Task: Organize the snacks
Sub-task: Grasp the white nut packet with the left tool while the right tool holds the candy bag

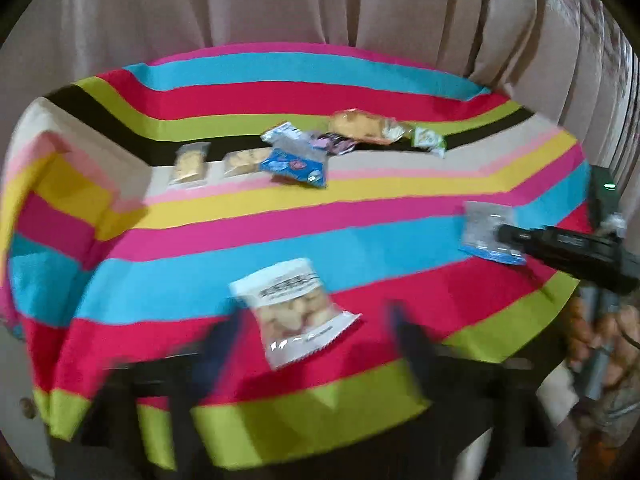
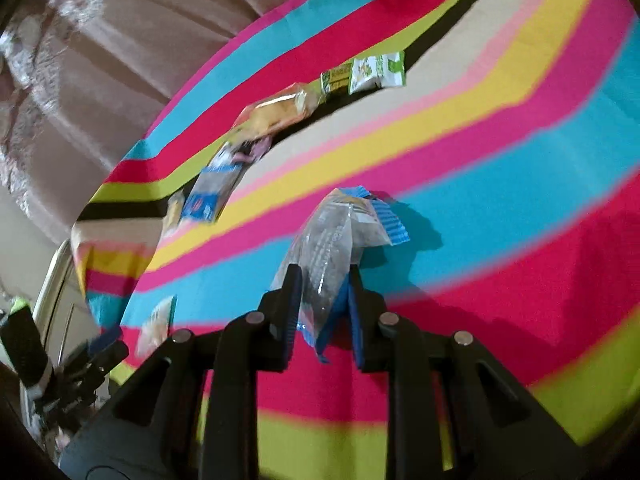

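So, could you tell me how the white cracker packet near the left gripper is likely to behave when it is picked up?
The cracker packet looks like thin film with crimped ends, so it will probably flex and crinkle. It looks puffed and small, so likely light. The glossy film may slip, and the crackers inside could break under a hard squeeze.

No text can be made out: print on the white-labelled clear nut pouch (image 1: 294,312) and the blue-edged clear packet (image 2: 340,240) is blurred.
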Tool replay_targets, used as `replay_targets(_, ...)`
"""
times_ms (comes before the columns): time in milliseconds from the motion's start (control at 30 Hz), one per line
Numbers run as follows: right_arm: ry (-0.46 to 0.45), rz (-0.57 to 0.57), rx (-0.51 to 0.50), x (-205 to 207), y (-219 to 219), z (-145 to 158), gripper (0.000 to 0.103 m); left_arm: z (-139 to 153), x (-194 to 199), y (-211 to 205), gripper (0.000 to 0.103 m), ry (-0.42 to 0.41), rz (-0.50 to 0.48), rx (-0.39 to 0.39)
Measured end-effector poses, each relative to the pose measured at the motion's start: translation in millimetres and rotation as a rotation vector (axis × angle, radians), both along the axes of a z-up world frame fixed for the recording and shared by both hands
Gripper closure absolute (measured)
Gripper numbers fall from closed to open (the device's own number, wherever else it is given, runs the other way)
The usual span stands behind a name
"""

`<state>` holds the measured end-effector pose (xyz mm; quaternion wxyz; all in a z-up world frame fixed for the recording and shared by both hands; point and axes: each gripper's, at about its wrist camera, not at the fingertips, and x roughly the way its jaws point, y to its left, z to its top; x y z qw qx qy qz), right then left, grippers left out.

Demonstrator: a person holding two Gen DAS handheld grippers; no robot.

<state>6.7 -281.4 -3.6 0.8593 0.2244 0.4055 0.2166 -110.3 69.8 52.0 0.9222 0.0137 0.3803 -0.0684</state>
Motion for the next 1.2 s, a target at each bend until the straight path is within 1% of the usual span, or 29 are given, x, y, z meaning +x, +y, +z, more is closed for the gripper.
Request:
replay_targets(33,-0.002,0.003,0.001,-7,-2,0,0.078,0,-5,-1,0.003,-0.019,0.007,0.03)
replay_targets(67,-0.009,0.008,-0.004,-16,-4,1,0.078,0,-7,-3,0.003,-0.019,0.002,0.045)
replay_targets(133,-0.016,0.012,-0.021,-24,-4,4,0.078,-2,-7,-4,0.003,0.008,-0.011,0.013)
replay_targets(167,-0.018,0.014,-0.027,-28,-5,6,0.078,-1,-5,-1,0.003,0.014,0.002,-0.03)
replay_targets(233,-0.028,0.016,-0.03,-33,-5,9,0.078,-4,7,6,0.003,0.042,0.082,-0.102)
replay_targets(267,-0.035,0.017,-0.031,-35,-5,10,0.078,-7,17,10,0.003,0.068,0.118,-0.151)
replay_targets(300,-0.044,0.019,-0.034,-37,-4,13,0.078,-12,29,13,0.003,0.106,0.166,-0.162)
replay_targets(333,-0.05,0.023,-0.037,-39,-3,15,0.078,-19,42,14,0.003,0.161,0.219,-0.137)
replay_targets(367,-0.055,0.028,-0.038,-42,-2,18,0.078,-26,52,15,0.003,0.206,0.247,-0.122)
replay_targets(400,-0.061,0.033,-0.04,-45,-1,20,0.078,-34,62,17,0.004,0.244,0.267,-0.137)
replay_targets(433,-0.067,0.036,-0.043,-47,-1,22,0.078,-36,64,17,0.005,0.228,0.279,-0.126)
replay_targets(467,-0.077,0.041,-0.049,-51,-1,25,0.078,-36,65,14,0.013,0.21,0.292,-0.11)
replay_targets(500,-0.081,0.045,-0.053,-53,-1,26,0.078,-34,63,12,0.027,0.2,0.297,-0.09)
replay_targets(533,-0.087,0.049,-0.058,-56,-1,28,0.078,-32,60,9,0.053,0.188,0.287,-0.089)
replay_targets(600,-0.099,0.058,-0.062,-61,-3,30,0.078,-29,53,9,0.054,0.196,0.235,-0.166)
replay_targets(633,-0.104,0.063,-0.065,-63,-3,30,0.078,-29,46,9,0.055,0.188,0.224,-0.182)
replay_targets(700,-0.096,0.063,-0.083,-62,-1,29,0.079,-29,36,10,0.055,0.168,0.229,-0.177)
replay_targets(800,-0.037,0.061,-0.102,-56,0,20,0.078,-30,22,11,0.055,0.146,0.228,-0.19)
replay_targets(833,-0.029,0.057,-0.114,-55,-1,20,0.076,-28,17,12,0.055,0.136,0.221,-0.197)
replay_targets(867,-0.027,0.05,-0.133,-54,-3,21,0.062,-28,16,11,0.055,0.127,0.22,-0.199)
replay_targets(900,-0.03,0.036,-0.156,-53,-5,23,0.041,-26,13,11,0.055,0.115,0.219,-0.201)
replay_targets(933,-0.038,0.022,-0.167,-51,-8,26,0.03,-24,9,12,0.055,0.105,0.217,-0.203)
replay_targets(967,-0.041,0.012,-0.168,-50,-11,27,0.014,-22,7,12,0.055,0.098,0.215,-0.214)
replay_targets(1000,-0.029,0.014,-0.161,-47,-13,28,0.011,-22,3,12,0.055,0.093,0.217,-0.226)
replay_targets(1033,0.008,0.035,-0.146,-41,-12,25,0.011,-21,0,12,0.055,0.089,0.217,-0.234)
replay_targets(1100,0.05,0.044,-0.127,-37,-7,18,0.011,-18,-2,9,0.055,0.077,0.21,-0.239)
replay_targets(1167,0.061,0.054,-0.131,-36,4,12,0.01,-14,-5,5,0.055,0.062,0.207,-0.249)
replay_targets(1200,0.032,0.045,-0.166,-37,13,14,0.011,-12,-7,4,0.055,0.054,0.205,-0.258)
